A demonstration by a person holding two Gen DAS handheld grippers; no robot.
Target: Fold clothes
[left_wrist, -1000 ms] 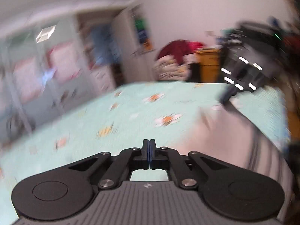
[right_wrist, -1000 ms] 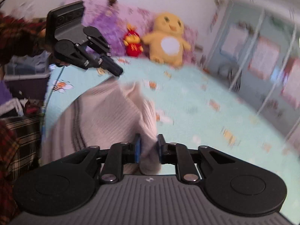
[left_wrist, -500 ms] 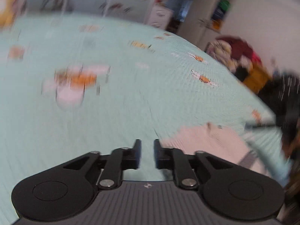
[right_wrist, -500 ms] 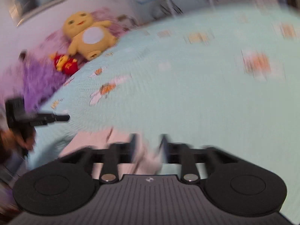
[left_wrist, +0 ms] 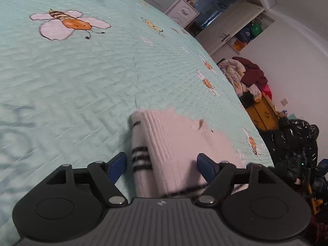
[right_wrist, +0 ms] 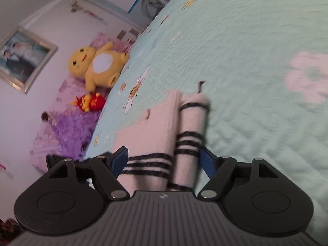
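Now that both my tongs have just been opening, my left gripper (left_wrist: 162,167) and right gripper (right_wrist: 164,162) stand wide, pads clear of the striped sweater (left_wrist: 174,143) between them. It lies folded on the bedspread (left_wrist: 82,78) near its edge, so I judge this fold released and done.

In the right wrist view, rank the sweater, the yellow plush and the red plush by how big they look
1. sweater, though it lies nearest the camera
2. yellow plush
3. red plush, beside the yellow one and clearly smaller
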